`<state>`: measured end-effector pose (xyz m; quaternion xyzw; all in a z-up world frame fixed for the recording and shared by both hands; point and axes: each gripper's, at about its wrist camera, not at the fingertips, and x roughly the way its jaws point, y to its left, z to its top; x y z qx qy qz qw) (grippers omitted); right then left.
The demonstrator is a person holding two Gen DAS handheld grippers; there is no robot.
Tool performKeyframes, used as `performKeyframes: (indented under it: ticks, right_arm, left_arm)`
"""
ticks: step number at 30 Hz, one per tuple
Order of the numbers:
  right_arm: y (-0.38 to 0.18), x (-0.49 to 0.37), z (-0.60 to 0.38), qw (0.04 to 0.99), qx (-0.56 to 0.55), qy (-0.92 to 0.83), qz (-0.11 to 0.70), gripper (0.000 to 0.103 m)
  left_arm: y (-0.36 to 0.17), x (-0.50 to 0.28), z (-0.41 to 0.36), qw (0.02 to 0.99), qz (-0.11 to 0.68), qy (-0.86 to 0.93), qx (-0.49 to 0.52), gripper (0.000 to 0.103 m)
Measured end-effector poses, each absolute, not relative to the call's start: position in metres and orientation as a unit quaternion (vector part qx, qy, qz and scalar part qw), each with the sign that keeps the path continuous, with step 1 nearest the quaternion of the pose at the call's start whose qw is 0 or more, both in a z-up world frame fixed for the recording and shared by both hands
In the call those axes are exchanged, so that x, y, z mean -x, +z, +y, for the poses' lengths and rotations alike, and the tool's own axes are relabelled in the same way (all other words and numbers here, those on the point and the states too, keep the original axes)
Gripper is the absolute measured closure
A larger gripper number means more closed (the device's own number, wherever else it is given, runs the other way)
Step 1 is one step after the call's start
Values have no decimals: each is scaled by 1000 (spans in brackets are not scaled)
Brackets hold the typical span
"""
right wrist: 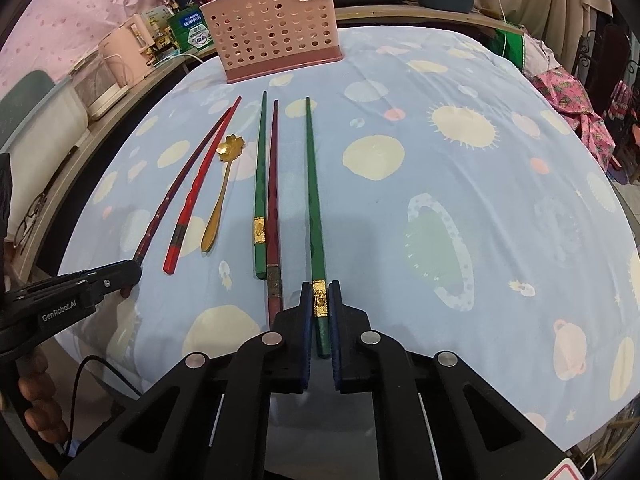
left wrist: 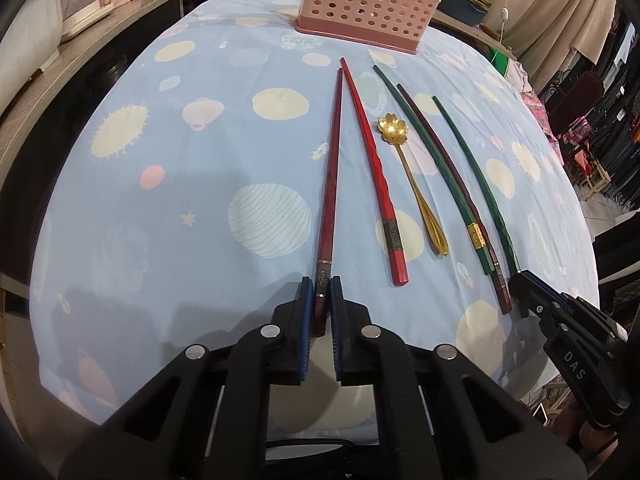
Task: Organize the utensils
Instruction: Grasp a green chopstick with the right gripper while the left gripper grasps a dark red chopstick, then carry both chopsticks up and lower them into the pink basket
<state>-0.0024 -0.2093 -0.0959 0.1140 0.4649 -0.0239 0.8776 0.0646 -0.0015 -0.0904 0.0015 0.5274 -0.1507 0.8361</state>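
**Both tools gripping chopsticks at the near edge of the bench**

On the bench (left wrist: pixel 160 200), covered in a light blue planet-print cloth, the utensils lie in a row running from the near edge toward the far edge. At the left end, the left tool (left wrist: pixel 321 292) is closed on the butt of a dark red chopstick (left wrist: pixel 332 168), which lies flat on the cloth. Just beside it lies a bright red chopstick (left wrist: pixel 370 152); the tips of the two nearly meet. Next comes a gold flower-bowl spoon (left wrist: pixel 412 184), then a green chopstick (left wrist: pixel 436 164) with a gold band, with a maroon chopstick (left wrist: pixel 460 192) close against it. At the right end, the right tool (right wrist: pixel 321 300) is clamped on the gold-banded butt of a second green chopstick (right wrist: pixel 313 184). A pink perforated utensil holder (right wrist: pixel 276 36) stands upright at the far edge, apart from the row.
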Motion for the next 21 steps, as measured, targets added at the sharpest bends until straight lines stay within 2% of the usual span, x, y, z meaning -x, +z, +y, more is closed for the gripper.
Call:
performKeyframes:
  ticks: [9,21]
  right_arm:
    - [-83,3,-214,885,-120,-25,449,96]
    - [-39,-3,-230,906,-149,-21,395,96]
  left_arm:
    - [-77,-64,1,841,518,-155,10,96]
    - [-27,-71,10,868,469,-158,37,96]
